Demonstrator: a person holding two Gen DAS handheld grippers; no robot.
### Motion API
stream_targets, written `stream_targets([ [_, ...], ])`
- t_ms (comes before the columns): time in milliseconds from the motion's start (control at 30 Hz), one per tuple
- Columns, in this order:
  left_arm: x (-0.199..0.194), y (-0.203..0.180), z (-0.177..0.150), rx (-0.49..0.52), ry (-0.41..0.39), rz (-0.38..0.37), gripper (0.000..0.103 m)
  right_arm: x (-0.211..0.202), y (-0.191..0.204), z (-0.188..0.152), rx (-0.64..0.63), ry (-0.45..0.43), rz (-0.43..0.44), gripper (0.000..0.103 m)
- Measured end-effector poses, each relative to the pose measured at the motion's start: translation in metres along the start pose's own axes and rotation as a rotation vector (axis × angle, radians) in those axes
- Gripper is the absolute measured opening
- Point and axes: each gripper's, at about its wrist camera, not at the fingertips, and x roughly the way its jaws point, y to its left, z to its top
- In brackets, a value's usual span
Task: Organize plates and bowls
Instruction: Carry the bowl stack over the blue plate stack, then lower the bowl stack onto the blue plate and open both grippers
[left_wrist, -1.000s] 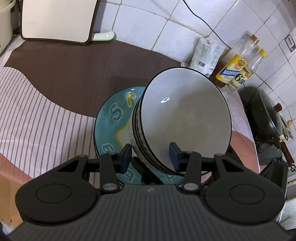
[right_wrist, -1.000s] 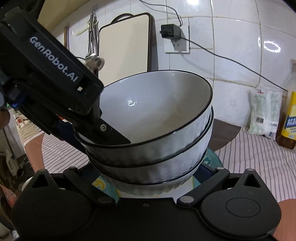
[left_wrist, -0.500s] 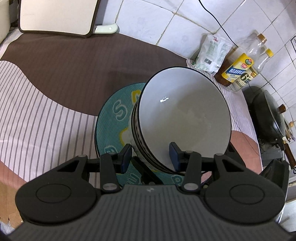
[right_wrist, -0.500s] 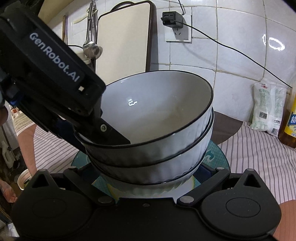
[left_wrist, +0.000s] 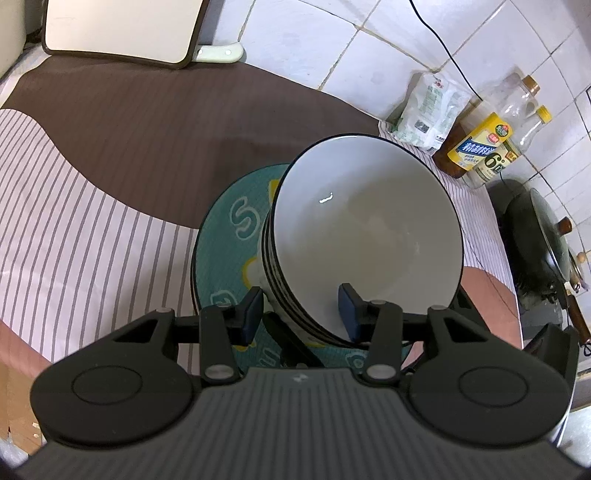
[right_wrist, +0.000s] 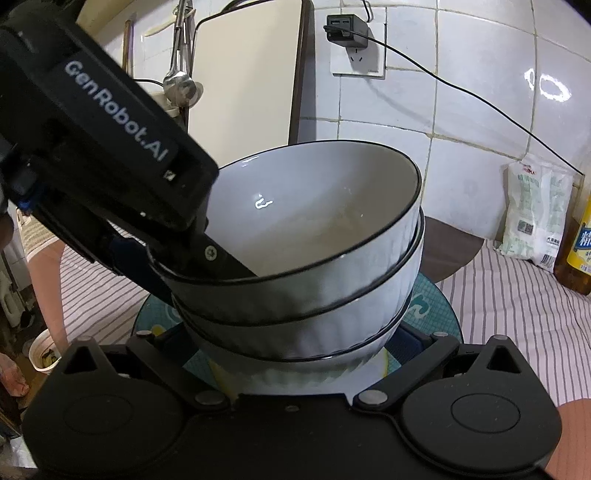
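Note:
A stack of three white bowls with black rims (left_wrist: 365, 229) sits on a teal patterned plate (left_wrist: 229, 236). My left gripper (left_wrist: 301, 312) is shut on the near rim of the bowl stack, one pad inside the top bowl, one outside. The stack also fills the right wrist view (right_wrist: 314, 258), with the left gripper's finger over its rim. My right gripper (right_wrist: 295, 343) straddles the base of the stack above the plate (right_wrist: 432, 306); its fingertips are hidden behind the bowls.
A striped and brown cloth (left_wrist: 92, 192) covers the counter. A cutting board (left_wrist: 118, 29) leans on the tiled wall. A white bag (left_wrist: 428, 107) and oil bottles (left_wrist: 487, 140) stand at the back right, a black wok (left_wrist: 535, 229) beyond them.
Both views have risen slightly and pulled back, with the bowls and plate staying in the same place relative to the grippers. The grips look unchanged.

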Motion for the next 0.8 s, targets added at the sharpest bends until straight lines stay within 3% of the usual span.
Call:
stream_targets([
  [333, -0.007, -0.006, 0.002, -0.042, -0.043, 0.051, 0.046, -0.009, 0.002, 0.004, 0.032, 0.075, -0.03, 0.103],
  [500, -0.026, -0.02, -0.001, 0.028, -0.089, 0.099, 0.05, -0.033, 0.0, 0.006, 0.086, 0.099, -0.047, 0.103],
  [633, -0.049, -0.031, -0.008, 0.072, -0.127, 0.099, 0.054, -0.054, -0.01, 0.008, 0.177, 0.108, -0.023, 0.103],
  [800, -0.081, -0.045, -0.017, 0.141, -0.153, 0.101, 0.054, -0.088, -0.02, 0.011, 0.225, 0.093, -0.057, 0.103],
])
